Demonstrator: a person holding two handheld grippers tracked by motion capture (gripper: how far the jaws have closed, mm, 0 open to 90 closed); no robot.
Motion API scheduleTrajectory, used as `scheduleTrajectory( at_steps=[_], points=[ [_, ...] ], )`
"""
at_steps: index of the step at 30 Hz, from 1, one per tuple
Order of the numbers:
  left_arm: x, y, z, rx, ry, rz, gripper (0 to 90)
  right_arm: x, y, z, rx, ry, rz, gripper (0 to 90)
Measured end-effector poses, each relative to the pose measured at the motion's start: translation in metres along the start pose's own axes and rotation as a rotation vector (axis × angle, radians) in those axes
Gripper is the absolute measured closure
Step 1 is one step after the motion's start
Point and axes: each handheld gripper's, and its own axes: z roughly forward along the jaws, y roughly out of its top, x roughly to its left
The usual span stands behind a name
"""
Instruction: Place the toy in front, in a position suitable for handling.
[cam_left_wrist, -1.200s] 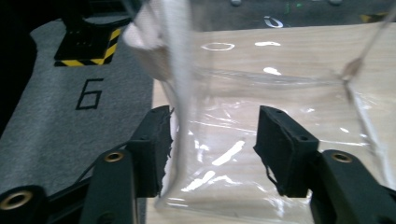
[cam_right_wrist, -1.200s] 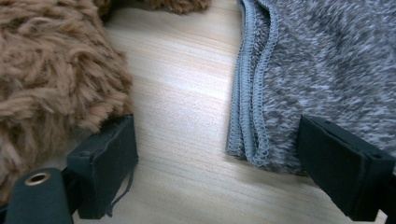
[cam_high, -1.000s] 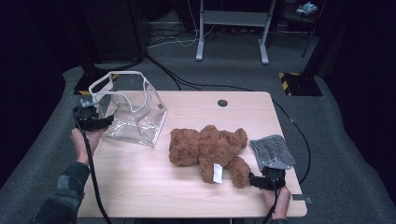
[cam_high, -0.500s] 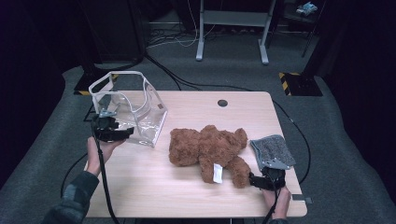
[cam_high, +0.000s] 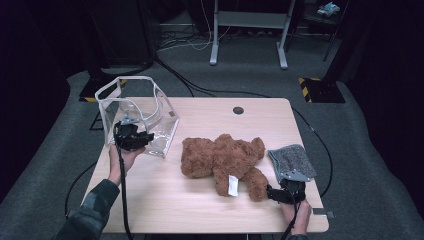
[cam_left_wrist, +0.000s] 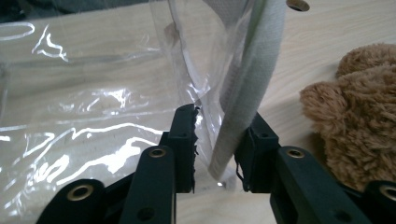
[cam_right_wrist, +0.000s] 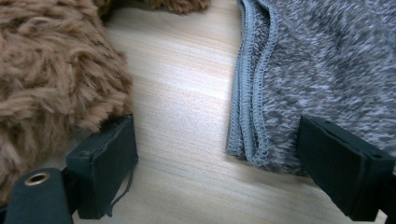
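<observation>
A clear plastic bag (cam_high: 145, 112) with a white rim stands open at the table's back left. My left gripper (cam_high: 142, 140) is at its near side. In the left gripper view the jaws (cam_left_wrist: 217, 135) have just been closing around the white rim strip (cam_left_wrist: 252, 79). The strip lies against one pad and a gap still shows at the other. A brown teddy bear (cam_high: 222, 157) lies in the middle of the table. My right gripper (cam_high: 280, 192) rests open on the table by the bear's leg (cam_right_wrist: 51, 70), at the near edge of a folded grey cloth (cam_right_wrist: 327, 60).
The wooden table (cam_high: 210, 115) has a round cable hole (cam_high: 238, 110) near its far edge. Cables trail off both grippers over the table's sides. A metal stand (cam_high: 247, 30) is on the carpet beyond the table.
My left hand has slid to the right along the bag's near side and its jaws have narrowed around the rim. The right hand, bear and cloth have not moved.
</observation>
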Motion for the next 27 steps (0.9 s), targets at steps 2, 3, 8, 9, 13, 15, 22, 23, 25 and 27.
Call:
scheduleTrajectory(
  at_steps=[2,3,8,9,13,15,22,23,25,27],
  points=[
    [0.003,0.001,0.002,-0.020,-0.009,0.008,72.5,0.000,0.000,0.000,0.000,0.000,0.000,12.2],
    [0.003,0.001,0.004,-0.026,-0.002,0.006,74.2,0.000,0.000,0.000,0.000,-0.002,-0.002,12.2],
    [0.004,0.004,0.010,-0.033,0.011,0.029,78.1,0.000,0.000,0.000,0.001,0.000,0.000,12.2],
    [0.004,0.004,0.012,-0.040,0.015,0.030,78.5,0.000,0.000,0.000,0.001,0.000,0.000,12.1],
    [0.008,0.010,0.018,-0.037,0.007,0.004,79.5,0.000,0.000,0.000,0.001,0.000,0.002,12.1],
    [0.008,0.014,0.021,-0.032,0.008,0.007,79.6,0.000,0.000,0.000,0.001,0.000,0.002,12.1],
    [0.012,0.026,0.033,-0.012,0.020,-0.002,80.8,0.000,0.000,0.000,0.001,0.002,0.001,12.1],
    [0.012,0.028,0.035,-0.011,0.013,-0.018,80.7,0.000,0.000,0.000,0.001,0.003,0.002,12.1],
    [0.014,0.031,0.037,0.001,0.011,-0.022,80.7,0.000,0.000,0.000,0.001,0.003,0.001,12.1],
    [0.015,0.033,0.039,0.002,0.012,-0.024,80.7,0.000,0.000,0.000,0.001,0.002,0.001,12.0]
  ],
)
